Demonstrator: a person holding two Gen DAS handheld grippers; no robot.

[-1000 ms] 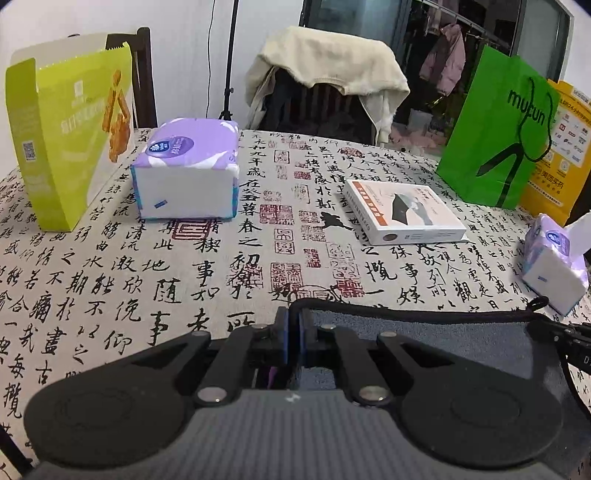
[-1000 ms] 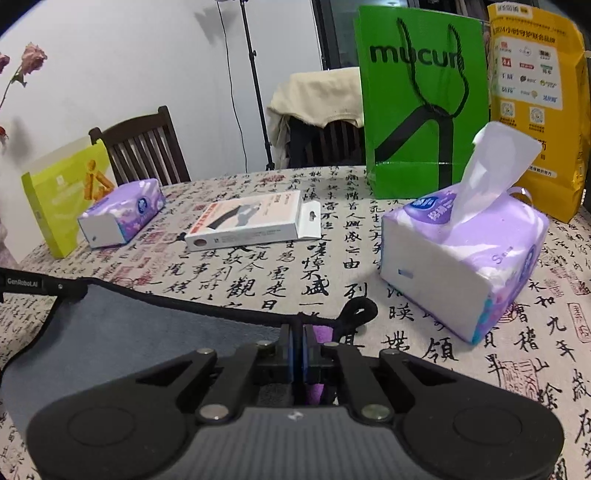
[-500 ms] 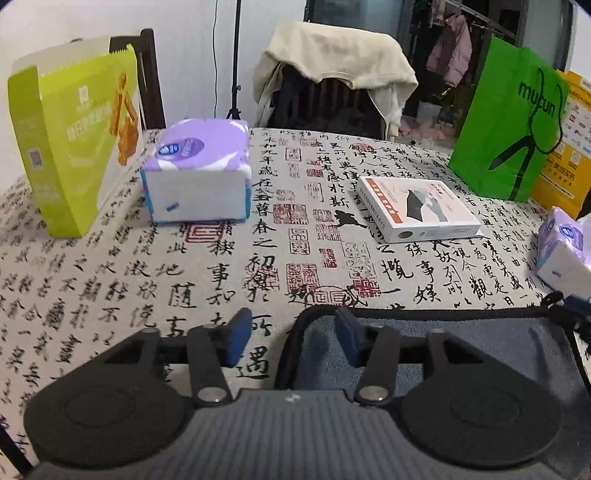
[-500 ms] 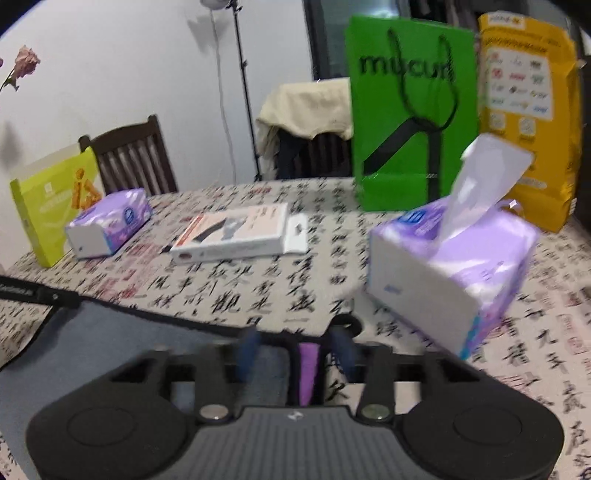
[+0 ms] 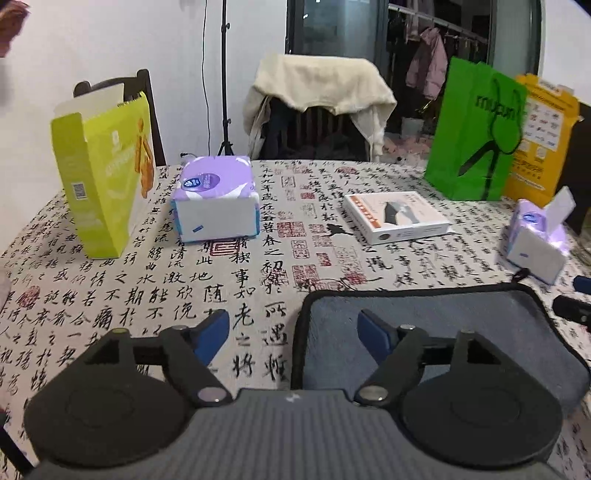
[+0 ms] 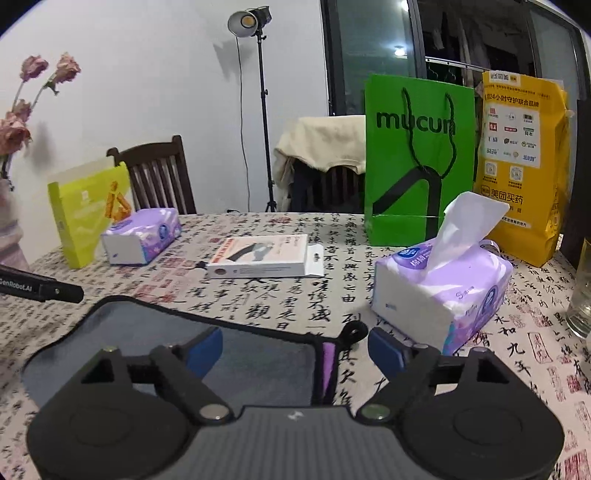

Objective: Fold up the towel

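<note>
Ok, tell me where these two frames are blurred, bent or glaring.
Left wrist view: green bag and open tissue pack smeared near the right edge; fisheye bows the window frame. Right wrist view: sharper overall; studio lamp glows but flares little; towel slightly soft.

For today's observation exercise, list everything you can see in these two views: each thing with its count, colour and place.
towel: one, grey with black trim, near table edge
tissue packs: two, purple and white, one far left, one right
flat box: one, white, table middle
carton: one, yellow-green, far left
paper bags: two, green and yellow, far right
glass: one, clear, right edge
chairs: two, dark wood, behind table
lamp stand: one, black, by wall
left hand-held gripper: black, blue pads, open
right hand-held gripper: same, open
</note>
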